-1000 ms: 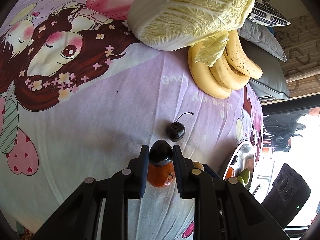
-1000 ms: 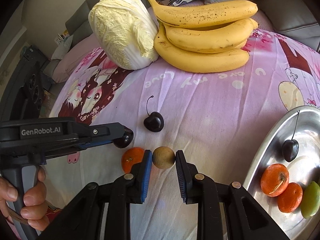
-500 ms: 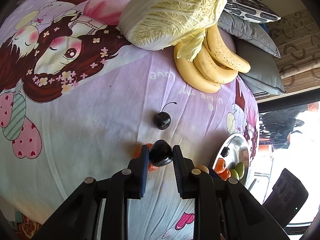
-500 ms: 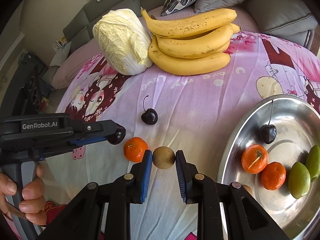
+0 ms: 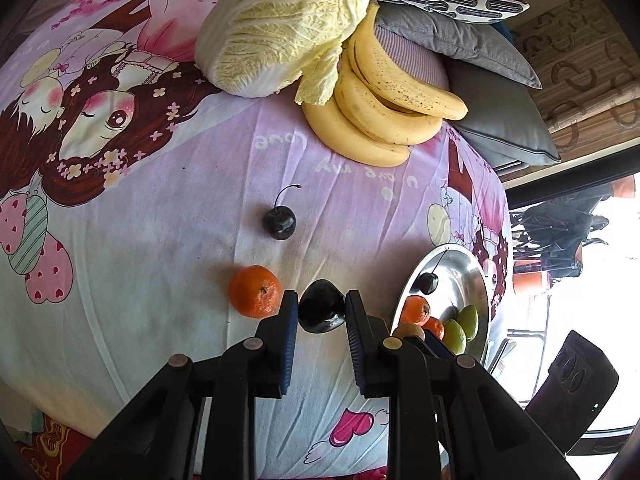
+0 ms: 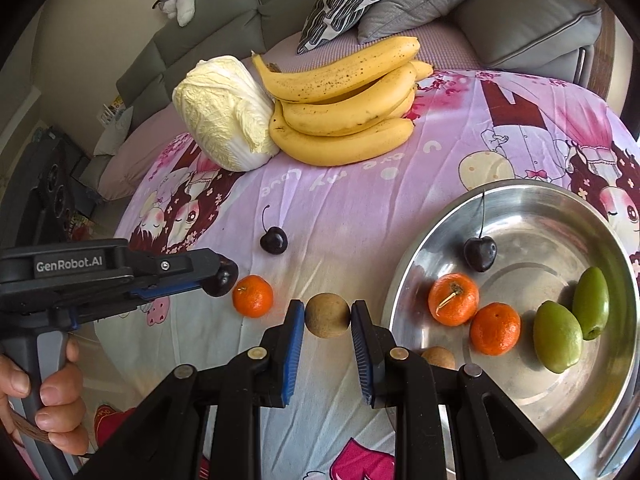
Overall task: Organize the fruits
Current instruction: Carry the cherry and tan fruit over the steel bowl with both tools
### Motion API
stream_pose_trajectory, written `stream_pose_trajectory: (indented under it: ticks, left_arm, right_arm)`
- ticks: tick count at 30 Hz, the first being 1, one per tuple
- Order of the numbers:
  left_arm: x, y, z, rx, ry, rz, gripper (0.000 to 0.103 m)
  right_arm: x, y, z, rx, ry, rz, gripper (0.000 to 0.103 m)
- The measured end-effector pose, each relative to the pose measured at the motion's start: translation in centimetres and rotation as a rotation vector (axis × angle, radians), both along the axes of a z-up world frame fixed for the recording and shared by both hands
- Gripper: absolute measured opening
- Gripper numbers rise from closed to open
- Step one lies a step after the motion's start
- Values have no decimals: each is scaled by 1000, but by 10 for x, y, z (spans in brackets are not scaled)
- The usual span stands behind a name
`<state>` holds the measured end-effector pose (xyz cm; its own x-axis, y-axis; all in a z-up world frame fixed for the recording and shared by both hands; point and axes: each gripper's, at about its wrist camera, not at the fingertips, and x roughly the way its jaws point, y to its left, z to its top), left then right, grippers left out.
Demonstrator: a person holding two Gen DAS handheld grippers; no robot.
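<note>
The left tongs [image 5: 322, 312] are clamped on a dark cherry [image 5: 322, 311], held above the cloth-covered surface [image 5: 160, 280]. In the right wrist view that cherry shows at the tip of the left tongs [image 6: 219, 278], just left of a loose orange [image 6: 253, 295] on the cloth. The right tongs [image 6: 327, 315] grip a round brown fruit [image 6: 327, 315] between their blue pads, just outside the left rim of the steel bowl [image 6: 408, 264].

A 2nd cherry [image 6: 274, 240] lies on the cloth beyond the orange, stem up, with bare cloth around it on all sides. From the left wrist view, the orange [image 5: 255, 291] sits just left of the tongs and that cherry [image 5: 279, 222] farther ahead.

The bowl holds a stemmed cherry [image 6: 480, 253] near its left wall, 2 oranges [image 6: 453, 299] side by side, 2 green fruits [image 6: 558, 336] to their right, and another brown fruit [image 6: 438, 357] partly hidden behind the right tongs. The bowl's far right half is bare metal. Its right rim lies near the edge of the surface.

At the far side, a cabbage [image 6: 226, 114] touches a bunch of bananas [image 6: 344, 116]; a wide strip of open cloth separates them from the small fruits. Grey cushions [image 6: 520, 20] sit behind.
</note>
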<state>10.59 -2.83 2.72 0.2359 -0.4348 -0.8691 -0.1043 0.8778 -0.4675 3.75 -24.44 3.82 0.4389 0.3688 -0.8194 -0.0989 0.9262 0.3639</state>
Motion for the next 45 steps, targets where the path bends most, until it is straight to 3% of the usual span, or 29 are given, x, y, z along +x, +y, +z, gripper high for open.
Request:
stream_pose_trajectory:
  ticks: [23, 45]
  left_arm:
    - [-4, -105, 13, 41, -24, -210, 25]
    - [16, -167, 0, 45, -13, -306, 25]
  right_arm:
    - [-9, -92, 8, -14, -14, -168, 26]
    - [8, -128, -3, -51, 0, -229, 26]
